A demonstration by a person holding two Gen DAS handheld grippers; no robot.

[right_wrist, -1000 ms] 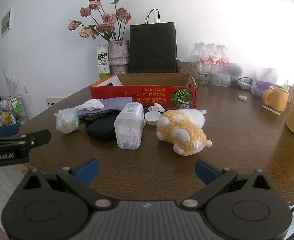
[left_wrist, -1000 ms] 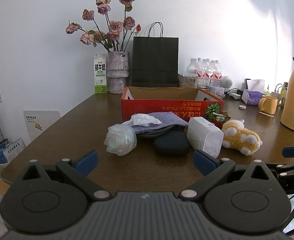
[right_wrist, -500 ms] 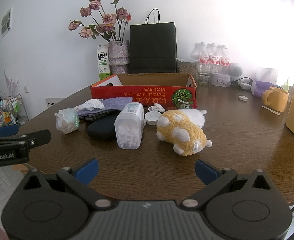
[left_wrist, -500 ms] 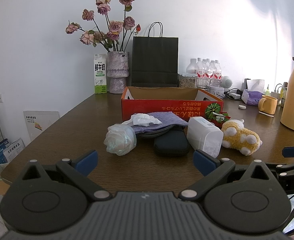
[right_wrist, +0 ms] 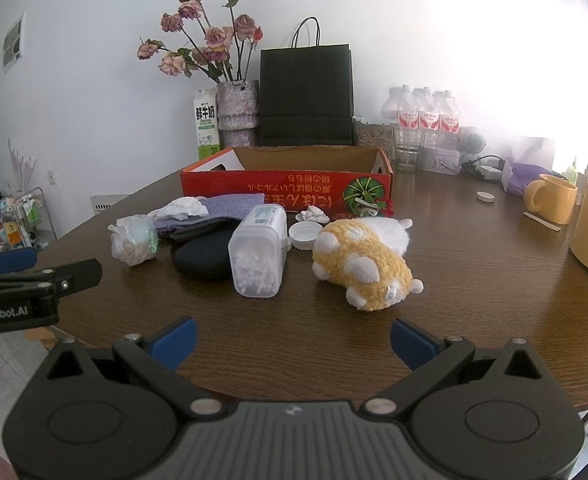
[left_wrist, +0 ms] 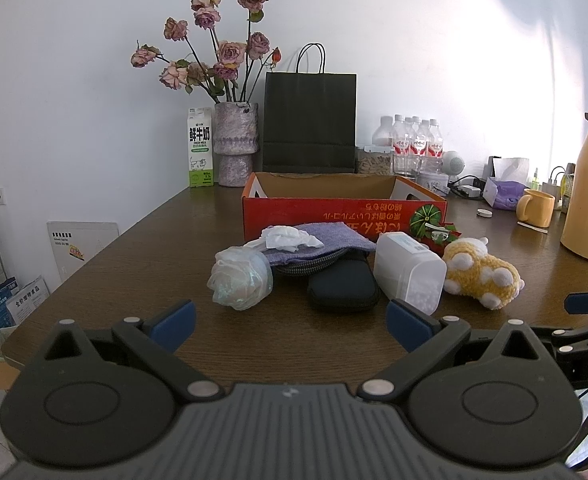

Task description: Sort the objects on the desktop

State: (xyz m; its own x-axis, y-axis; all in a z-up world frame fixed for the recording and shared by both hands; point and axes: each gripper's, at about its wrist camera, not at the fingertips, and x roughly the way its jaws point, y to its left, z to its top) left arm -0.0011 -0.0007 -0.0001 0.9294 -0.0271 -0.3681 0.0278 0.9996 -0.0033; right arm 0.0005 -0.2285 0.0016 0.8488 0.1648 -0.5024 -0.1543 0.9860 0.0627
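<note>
Both grippers spread wide, holding nothing
Left gripper and right gripper hang near the table edge; plush toy, cotton swab box and red box sit farther off.

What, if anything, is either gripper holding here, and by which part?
Nothing. The left gripper and right gripper both have their jaws wide apart and empty, short of the objects on the table.

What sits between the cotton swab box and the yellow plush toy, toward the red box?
A white bottle cap lies between the cotton swab box and the plush toy, open side up, with a crumpled paper ball behind it. Only the right wrist view shows this.
</note>
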